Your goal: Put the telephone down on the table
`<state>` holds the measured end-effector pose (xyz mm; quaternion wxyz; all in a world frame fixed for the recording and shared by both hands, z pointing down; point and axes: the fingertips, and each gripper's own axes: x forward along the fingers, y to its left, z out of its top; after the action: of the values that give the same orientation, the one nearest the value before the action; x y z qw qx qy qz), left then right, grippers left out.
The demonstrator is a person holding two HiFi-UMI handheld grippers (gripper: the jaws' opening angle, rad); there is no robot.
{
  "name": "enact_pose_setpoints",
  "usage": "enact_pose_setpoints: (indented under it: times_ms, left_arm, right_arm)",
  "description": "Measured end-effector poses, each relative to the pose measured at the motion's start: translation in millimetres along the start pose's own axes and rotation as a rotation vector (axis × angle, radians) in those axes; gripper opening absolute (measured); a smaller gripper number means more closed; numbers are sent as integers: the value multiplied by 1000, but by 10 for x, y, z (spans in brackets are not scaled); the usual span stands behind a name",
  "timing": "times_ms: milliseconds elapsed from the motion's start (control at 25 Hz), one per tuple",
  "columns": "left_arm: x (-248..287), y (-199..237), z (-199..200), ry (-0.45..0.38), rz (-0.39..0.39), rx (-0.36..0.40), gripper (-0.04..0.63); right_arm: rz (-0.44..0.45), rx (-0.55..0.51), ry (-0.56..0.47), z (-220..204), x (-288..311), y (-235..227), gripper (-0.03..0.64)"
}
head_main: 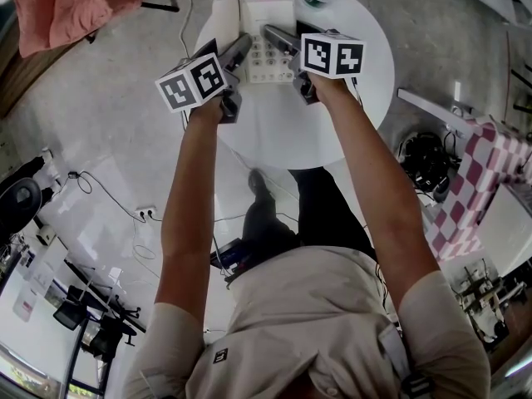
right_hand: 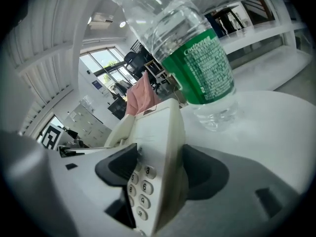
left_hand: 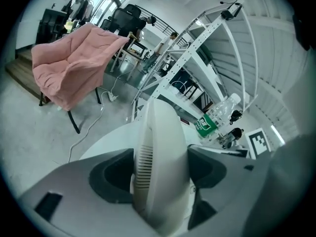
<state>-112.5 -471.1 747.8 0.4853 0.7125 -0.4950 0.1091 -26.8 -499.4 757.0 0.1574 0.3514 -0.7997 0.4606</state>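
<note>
A white desk telephone (head_main: 264, 32) with a keypad and its handset is at the far side of the round white table (head_main: 332, 115). My left gripper (head_main: 239, 48) is shut on its left side; in the left gripper view the ribbed white handset edge (left_hand: 160, 162) fills the gap between both jaws. My right gripper (head_main: 278, 38) is shut on the phone's right side. In the right gripper view the keypad edge (right_hand: 158, 152) stands tilted between the jaws, pads against both faces. I cannot tell whether the phone's base touches the tabletop.
A clear water bottle with a green label (right_hand: 197, 58) stands on the table just behind the phone, close to the right gripper. A pink cloth over a chair (head_main: 66, 7) is left of the table, and a checkered cloth (head_main: 482, 173) is to the right. Cables lie on the floor.
</note>
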Motion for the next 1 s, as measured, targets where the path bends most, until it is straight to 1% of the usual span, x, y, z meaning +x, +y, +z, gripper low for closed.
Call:
enact_pose_setpoints:
  times_ms: [200, 360, 480, 640, 720, 1000]
  left_arm:
    - [11, -5, -24, 1, 12, 14, 321]
    - [-19, -21, -18, 0, 36, 87, 321]
    - [-113, -33, 16, -5, 41, 128, 321]
    - [-313, 13, 32, -8, 54, 144, 325]
    - [-421, 22, 60, -18, 61, 149, 326]
    - [-874, -89, 222, -83, 76, 173, 325]
  right_arm:
    - [-36, -48, 2, 2, -26, -20, 278]
    - [-85, -110, 12, 18, -39, -30, 276]
    - [-114, -131, 21, 29, -66, -16, 275]
    - [-158, -146, 25, 25, -148, 13, 250]
    - [-180, -154, 23, 41, -214, 22, 249]
    - [-239, -189, -9, 151, -580, 139, 230]
